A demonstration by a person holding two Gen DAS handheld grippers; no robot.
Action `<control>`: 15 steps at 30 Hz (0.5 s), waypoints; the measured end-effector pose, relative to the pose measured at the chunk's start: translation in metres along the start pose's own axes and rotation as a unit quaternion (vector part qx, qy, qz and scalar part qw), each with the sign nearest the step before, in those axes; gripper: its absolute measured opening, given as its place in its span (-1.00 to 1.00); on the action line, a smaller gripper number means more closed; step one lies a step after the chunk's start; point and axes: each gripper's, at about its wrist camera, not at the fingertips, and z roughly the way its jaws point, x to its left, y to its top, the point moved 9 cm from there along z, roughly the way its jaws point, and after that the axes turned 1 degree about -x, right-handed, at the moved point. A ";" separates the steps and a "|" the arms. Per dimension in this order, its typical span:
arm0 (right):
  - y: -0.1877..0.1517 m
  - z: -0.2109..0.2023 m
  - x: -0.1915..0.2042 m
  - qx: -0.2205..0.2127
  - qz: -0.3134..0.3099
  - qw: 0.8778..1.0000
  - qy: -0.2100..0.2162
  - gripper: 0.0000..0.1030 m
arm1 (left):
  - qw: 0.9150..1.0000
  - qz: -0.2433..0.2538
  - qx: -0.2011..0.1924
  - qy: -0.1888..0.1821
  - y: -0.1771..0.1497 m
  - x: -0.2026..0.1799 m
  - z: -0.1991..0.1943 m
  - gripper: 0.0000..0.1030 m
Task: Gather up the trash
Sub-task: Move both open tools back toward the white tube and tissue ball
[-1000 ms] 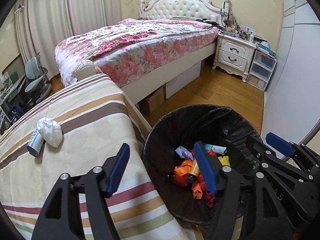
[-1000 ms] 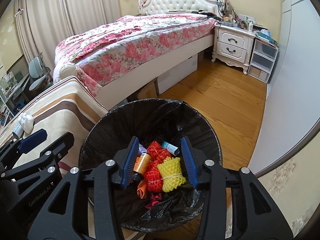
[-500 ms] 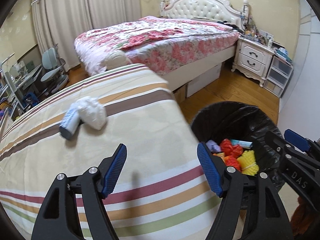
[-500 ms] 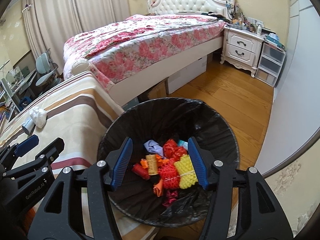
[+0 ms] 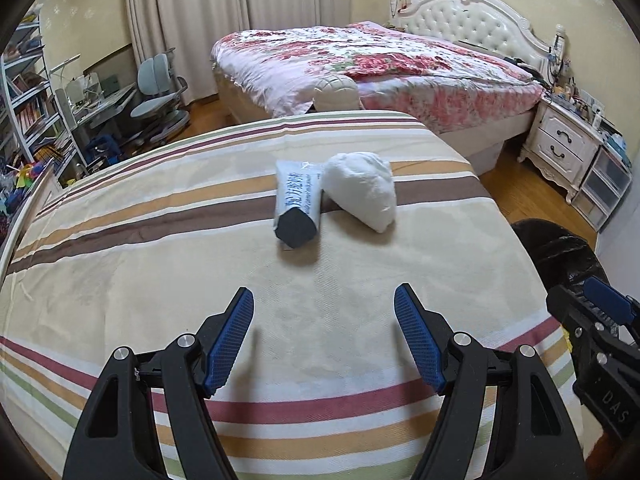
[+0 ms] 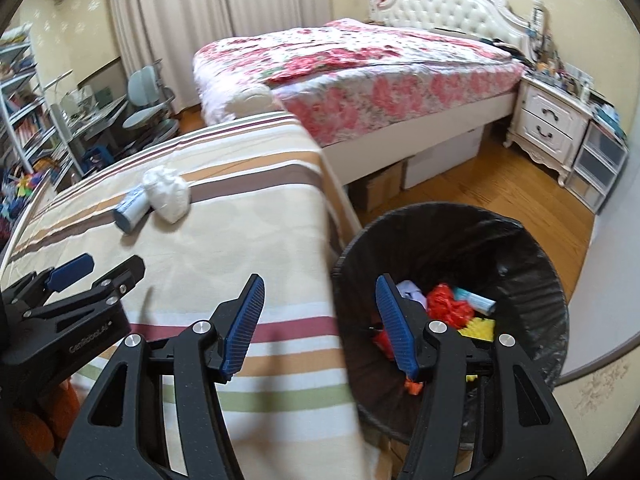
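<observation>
Two pieces of trash are lying side by side and touching on the striped cover (image 5: pixel 168 264): a grey-capped tube (image 5: pixel 297 202) and a white wad (image 5: pixel 362 190). The left gripper (image 5: pixel 324 336) is hovering over the cover short of them, jaws spread with nothing between. The right gripper (image 6: pixel 319 322) is hanging over the cover's edge beside the bin (image 6: pixel 532 248), its jaws having just been opening, released and empty. Colourful scraps (image 6: pixel 448 306) are sitting inside the black-lined bin.

Floral-quilted bed (image 5: pixel 384 64), white nightstand (image 5: pixel 562 148), drawn curtains (image 5: pixel 224 4), wooden floor (image 6: pixel 500 196).
</observation>
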 end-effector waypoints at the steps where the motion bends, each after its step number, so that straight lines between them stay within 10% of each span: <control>1: 0.000 0.001 0.004 0.002 -0.003 1.000 0.002 0.10 | 1.000 -0.002 0.000 0.001 0.001 0.003 0.001 0.38; 15: 0.008 0.032 0.037 0.030 -0.019 0.999 0.010 0.11 | 1.000 -0.018 0.013 -0.001 0.018 0.022 0.022 0.37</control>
